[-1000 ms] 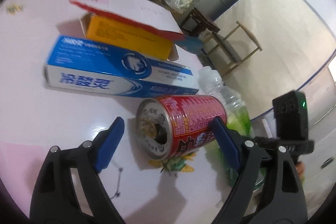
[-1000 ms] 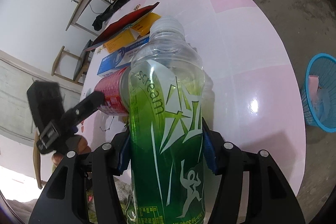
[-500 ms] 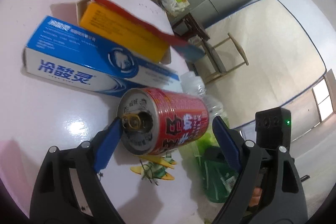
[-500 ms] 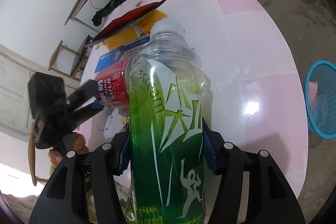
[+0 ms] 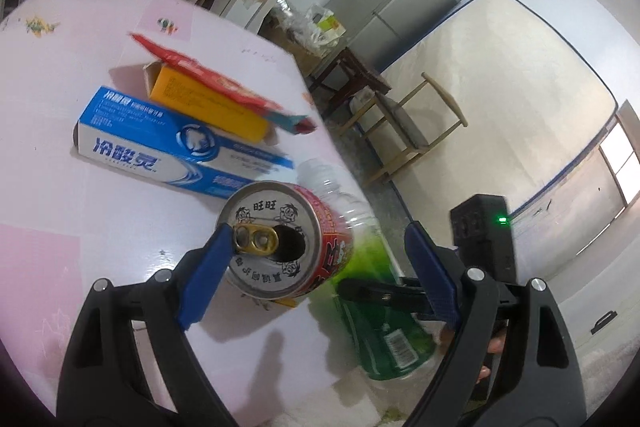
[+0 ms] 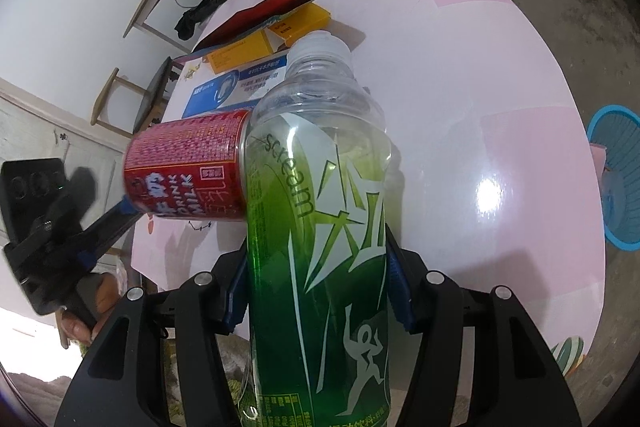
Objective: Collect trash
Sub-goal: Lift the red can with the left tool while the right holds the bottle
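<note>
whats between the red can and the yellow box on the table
The blue and white toothpaste box lies between the red can and the yellow box. The left wrist view shows it most plainly.

Red can (image 5: 296,247): opened drink can, pull tab (image 5: 256,239) still on its silver top, white "drink milk" lettering on the side; tilted, raised above the pink desk (image 6: 460,75), its base against the green bottle (image 6: 320,235).

Green bottle: clear plastic, capless, green-and-white "scream" label, upright.

Blue-and-white toothpaste box (image 5: 168,143): closed, lying flat on the desk.

Yellow box (image 5: 208,103): red flap open, lying just behind the toothpaste box.
</note>
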